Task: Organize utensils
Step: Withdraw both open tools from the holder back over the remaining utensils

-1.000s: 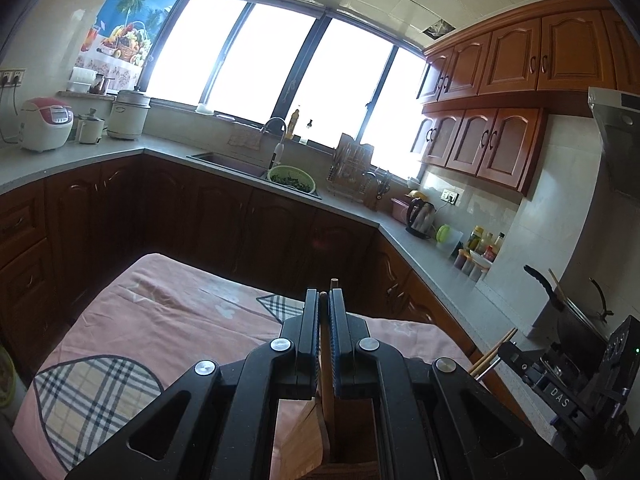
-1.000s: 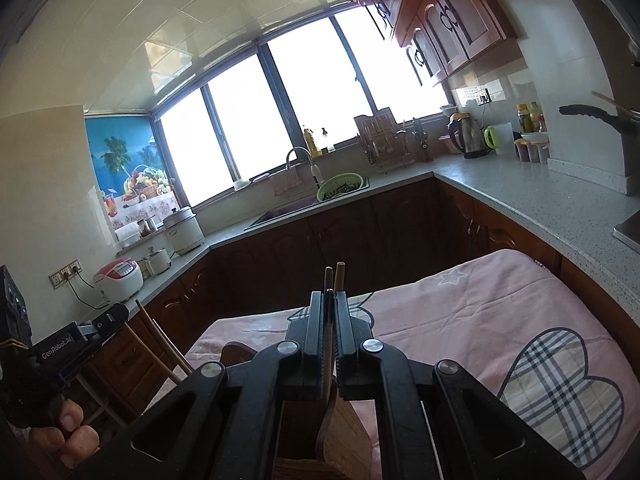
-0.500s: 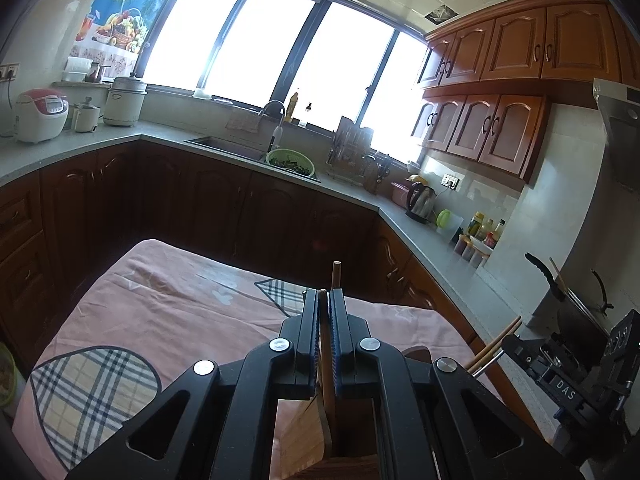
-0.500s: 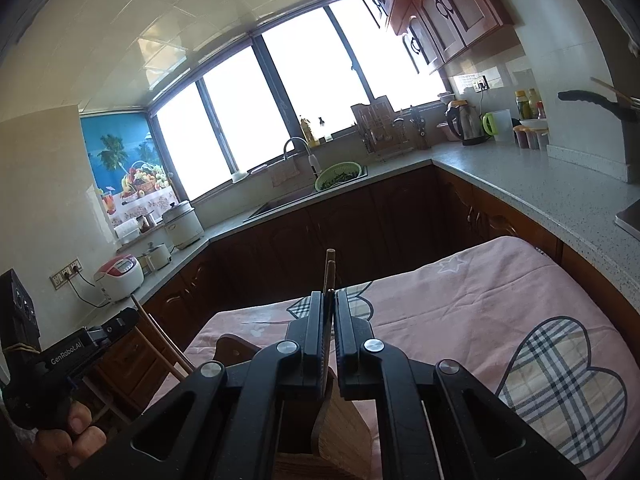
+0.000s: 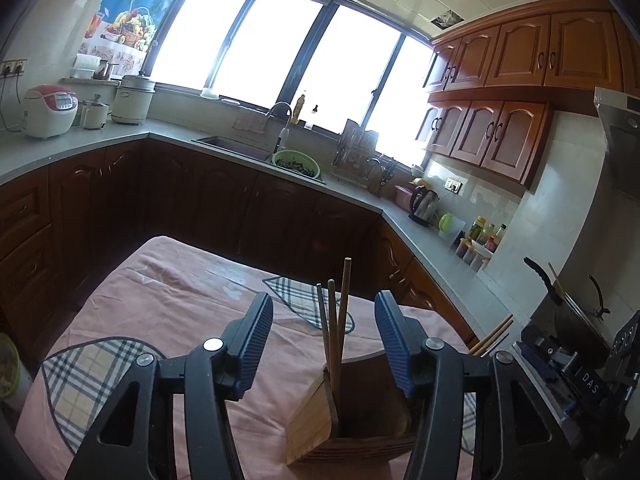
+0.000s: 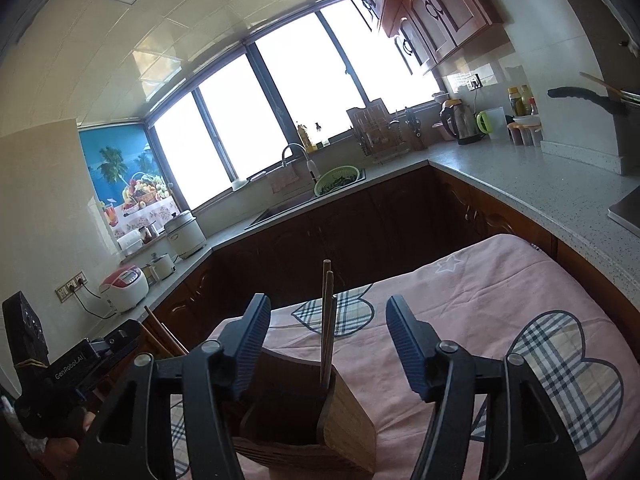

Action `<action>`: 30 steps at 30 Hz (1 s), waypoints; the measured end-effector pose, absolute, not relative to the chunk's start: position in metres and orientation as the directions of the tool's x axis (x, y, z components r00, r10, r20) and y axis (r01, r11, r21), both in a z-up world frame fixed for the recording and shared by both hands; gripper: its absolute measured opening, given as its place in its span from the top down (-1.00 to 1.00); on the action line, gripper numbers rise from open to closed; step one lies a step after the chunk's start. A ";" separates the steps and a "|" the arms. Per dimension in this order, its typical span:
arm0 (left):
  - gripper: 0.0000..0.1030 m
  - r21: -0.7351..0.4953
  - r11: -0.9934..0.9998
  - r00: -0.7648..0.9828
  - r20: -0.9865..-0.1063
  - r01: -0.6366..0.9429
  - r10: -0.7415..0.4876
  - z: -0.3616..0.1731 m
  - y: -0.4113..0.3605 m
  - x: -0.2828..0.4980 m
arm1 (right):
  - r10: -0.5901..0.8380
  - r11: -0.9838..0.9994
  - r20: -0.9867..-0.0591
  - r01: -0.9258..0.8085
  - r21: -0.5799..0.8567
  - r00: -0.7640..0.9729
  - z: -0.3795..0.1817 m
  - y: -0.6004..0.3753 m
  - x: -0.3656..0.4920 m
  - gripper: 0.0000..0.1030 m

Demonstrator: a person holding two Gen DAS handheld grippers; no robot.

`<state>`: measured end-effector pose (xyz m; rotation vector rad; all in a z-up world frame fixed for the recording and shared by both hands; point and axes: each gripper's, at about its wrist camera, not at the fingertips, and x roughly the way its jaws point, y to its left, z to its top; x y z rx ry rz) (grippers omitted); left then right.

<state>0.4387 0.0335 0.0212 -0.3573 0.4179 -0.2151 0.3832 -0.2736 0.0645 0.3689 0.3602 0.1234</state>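
A pink cloth (image 5: 168, 304) with plaid hearts covers a table in a kitchen with dark lower cabinets. Nearest, the left gripper (image 5: 324, 346) stands wide, its jaws having just been opening; both blue pads are clear of the chopsticks (image 5: 335, 320). Three of them stand upright between the jaws in a wooden holder (image 5: 352, 412) on the cloth, touching neither pad. The right gripper (image 6: 328, 348) is wide too, its jaws also having just been opening; from its camera two chopsticks (image 6: 327, 320) show, leaning in the same holder (image 6: 304, 420), free of the pads. At each view's edge the other gripper appears with chopstick ends beside it; whether it touches them cannot be told. A hand (image 6: 64, 436) shows under the left one.

Farther off, the grey counter (image 6: 520, 184) wraps round three sides. On it stand two rice cookers (image 5: 50, 110) with a small pot between them, one green colander (image 5: 296, 162) at the sink (image 5: 236, 146), one dish rack (image 5: 356, 152), one kettle (image 5: 424, 206) and a cluster of jars. Behind runs a window (image 5: 280, 52) of four bright panes, with a fruit poster (image 5: 132, 12) to the left.
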 end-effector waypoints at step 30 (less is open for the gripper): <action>-0.62 -0.333 0.936 0.792 -0.538 0.113 -0.288 0.024 0.049 0.280 | 0.209 0.945 -0.391 -0.083 0.316 0.897 0.045 -0.252 0.238 -0.92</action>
